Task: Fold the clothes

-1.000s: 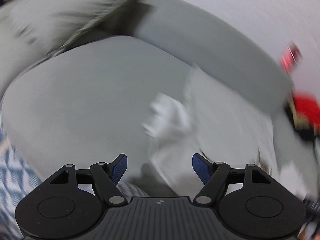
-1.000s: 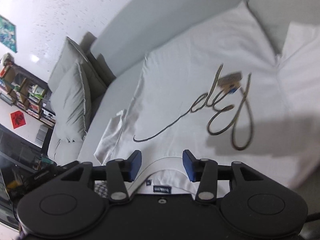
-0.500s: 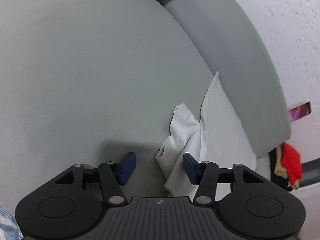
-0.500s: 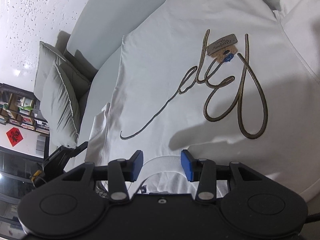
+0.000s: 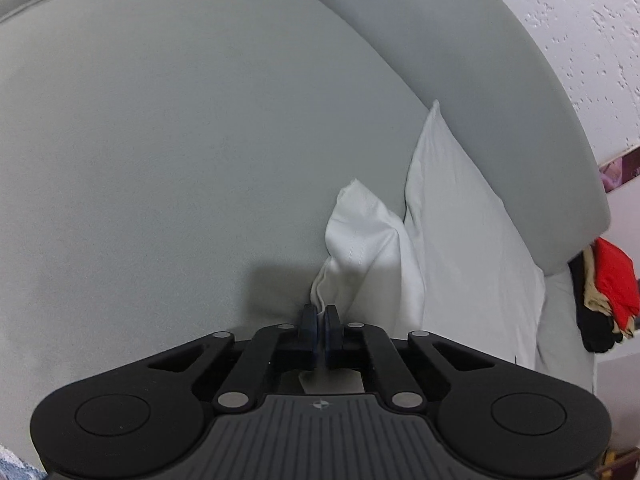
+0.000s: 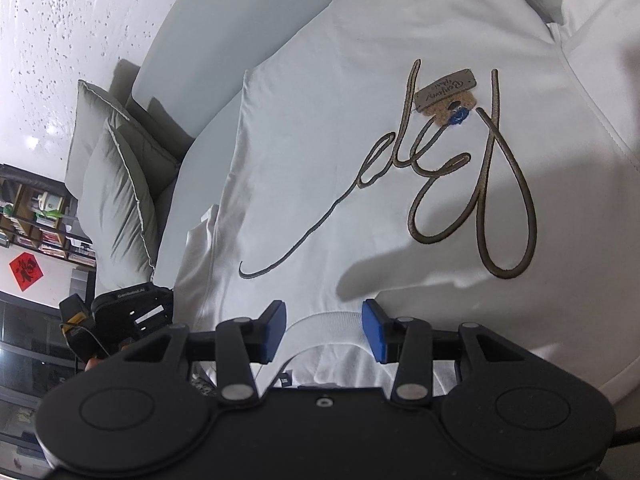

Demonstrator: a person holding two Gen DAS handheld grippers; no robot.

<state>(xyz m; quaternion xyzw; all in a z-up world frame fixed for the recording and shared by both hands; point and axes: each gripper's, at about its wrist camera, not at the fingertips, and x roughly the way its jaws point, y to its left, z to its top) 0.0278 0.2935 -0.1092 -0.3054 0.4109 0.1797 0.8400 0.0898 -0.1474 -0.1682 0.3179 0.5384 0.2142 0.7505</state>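
On a pale grey sofa (image 5: 168,152) with a rounded backrest (image 5: 460,72), against a speckled white wall (image 6: 80,20), a white T-shirt (image 6: 360,152) lies spread flat, front up, with looping bronze script (image 6: 472,184) stitched across the chest and a small brown label (image 6: 446,90) beside it. Two grey cushions (image 6: 116,184) lean at the sofa's far end, and past them stands a bookshelf (image 6: 36,220) with books and small items on its shelves; a red paper square (image 6: 26,271) hangs below it. In the left wrist view, red and black clothing (image 5: 608,292) hangs beyond the sofa's end.

The left hand-held gripper (image 5: 320,330) is closed, its blue pads pinching a bunched fold of the shirt's sleeve (image 5: 360,236) at the shirt's left edge. The right hand-held gripper (image 6: 324,330) sits with its jaws apart, holding nothing, straddling the ribbed collar (image 6: 324,320) at the near edge of the shirt.
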